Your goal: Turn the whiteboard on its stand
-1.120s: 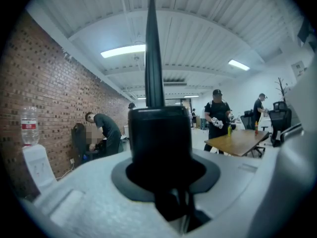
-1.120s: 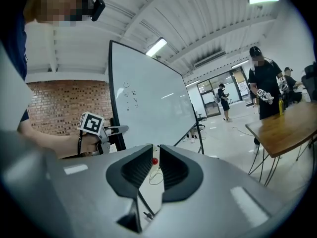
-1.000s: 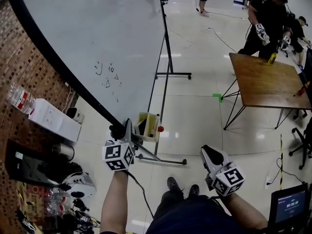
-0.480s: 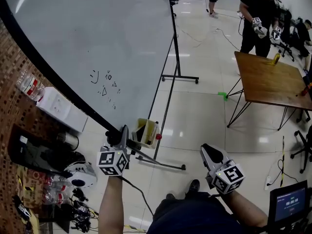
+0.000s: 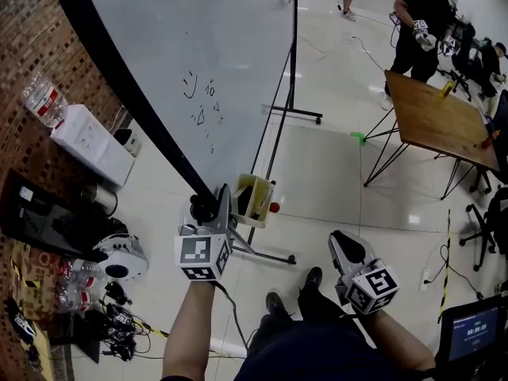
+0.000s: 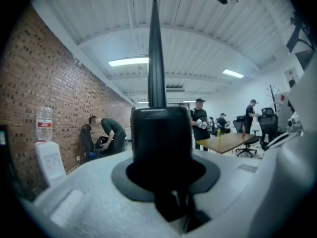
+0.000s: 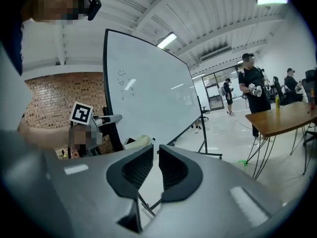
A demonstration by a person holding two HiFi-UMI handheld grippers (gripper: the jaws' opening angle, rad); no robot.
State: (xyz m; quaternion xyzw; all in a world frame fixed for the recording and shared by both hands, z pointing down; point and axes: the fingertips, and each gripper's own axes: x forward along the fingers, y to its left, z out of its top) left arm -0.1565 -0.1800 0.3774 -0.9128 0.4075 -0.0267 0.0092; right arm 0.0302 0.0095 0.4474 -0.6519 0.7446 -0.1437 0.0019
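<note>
The whiteboard (image 5: 198,46) has a black frame and a few small marks on it, and it hangs on a black wheeled stand (image 5: 275,133). My left gripper (image 5: 208,210) is shut on the board's near lower corner. In the left gripper view the frame (image 6: 156,58) rises edge-on from between the jaws of the left gripper (image 6: 161,148). My right gripper (image 5: 343,244) hangs free at the lower right, away from the board. In its own view the right gripper (image 7: 156,162) has its jaws almost together with nothing between them, and the whiteboard (image 7: 148,98) stands beyond.
A yellow tray (image 5: 255,199) with a red ball (image 5: 274,208) hangs under the board's corner. A brick wall, a white box (image 5: 87,145) and cables with gear (image 5: 111,260) crowd the left. A wooden table (image 5: 444,125) with people behind it stands at the right.
The board's near corner has moved sideways with my left gripper still clamped on it, and the board stands steeper in the head view. The right gripper has shifted along with my body.
</note>
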